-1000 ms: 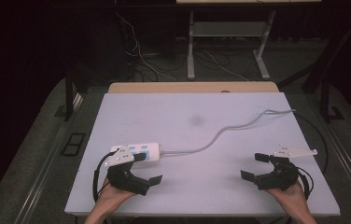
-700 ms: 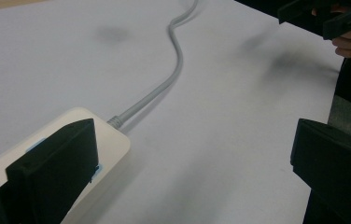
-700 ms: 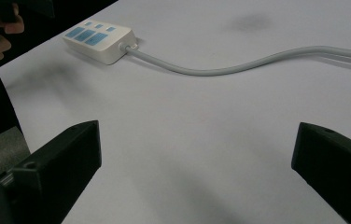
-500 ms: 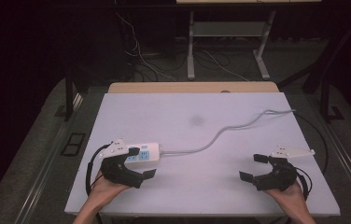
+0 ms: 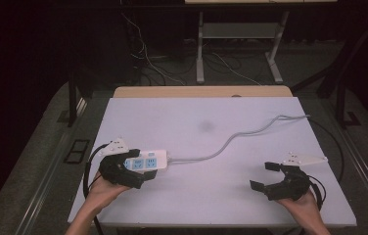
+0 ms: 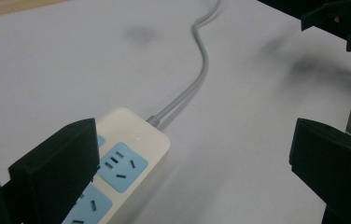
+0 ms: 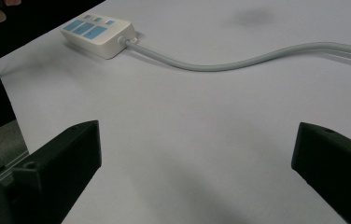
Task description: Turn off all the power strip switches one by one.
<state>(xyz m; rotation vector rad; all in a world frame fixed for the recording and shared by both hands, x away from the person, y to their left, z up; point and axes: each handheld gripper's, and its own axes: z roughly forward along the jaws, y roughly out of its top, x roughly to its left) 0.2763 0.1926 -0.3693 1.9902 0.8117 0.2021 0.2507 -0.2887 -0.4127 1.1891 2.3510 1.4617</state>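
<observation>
1. the power strip [image 5: 148, 160], white with blue sockets, lies flat near the front left of the white worktop [image 5: 221, 196].
2. its grey cable [image 5: 231, 139] runs in a curve from the strip's right end toward the far right edge of the worktop.
3. the left gripper [image 5: 134, 171] is at the strip with its jaws spread wide; in the left gripper view one jaw sits over the strip's socket face and the other stands well apart over bare worktop.
4. the right gripper [image 5: 264, 176] rests near the front right, jaws spread, holding nothing, well apart from the strip.
</observation>
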